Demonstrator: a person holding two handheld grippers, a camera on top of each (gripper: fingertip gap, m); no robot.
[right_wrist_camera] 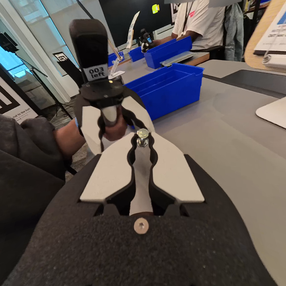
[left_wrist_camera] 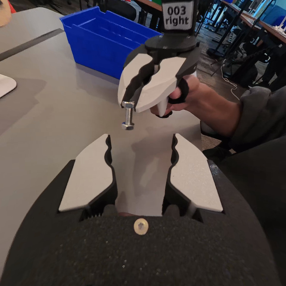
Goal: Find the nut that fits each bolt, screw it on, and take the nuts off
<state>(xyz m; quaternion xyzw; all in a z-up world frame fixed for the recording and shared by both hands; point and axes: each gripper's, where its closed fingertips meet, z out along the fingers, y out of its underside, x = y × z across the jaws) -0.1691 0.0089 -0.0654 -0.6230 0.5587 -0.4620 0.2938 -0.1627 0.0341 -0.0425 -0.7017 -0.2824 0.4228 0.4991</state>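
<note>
My right gripper [right_wrist_camera: 142, 135] is shut on the head of a silver bolt [right_wrist_camera: 142, 133]. In the left wrist view the bolt [left_wrist_camera: 129, 114] hangs straight down from that gripper [left_wrist_camera: 128, 105] above the grey table [left_wrist_camera: 46, 123]. A silver hex nut [left_wrist_camera: 128, 126] is threaded on the bolt's lower end; it also shows in the right wrist view [right_wrist_camera: 142, 144]. My left gripper [left_wrist_camera: 141, 136] is open and empty, its tips just short of the nut and a little below it. In the right wrist view its fingers [right_wrist_camera: 89, 128] spread wide on either side of the bolt.
A blue bin [left_wrist_camera: 105, 41] with dividers stands on the table behind the bolt, also in the right wrist view [right_wrist_camera: 170, 92]. A white stand base [left_wrist_camera: 6, 85] lies farther along the table. More blue bins [right_wrist_camera: 167, 54] and a seated person are on the far table. Only a small space, under 4 cm, lies between the two pairs of fingers.
</note>
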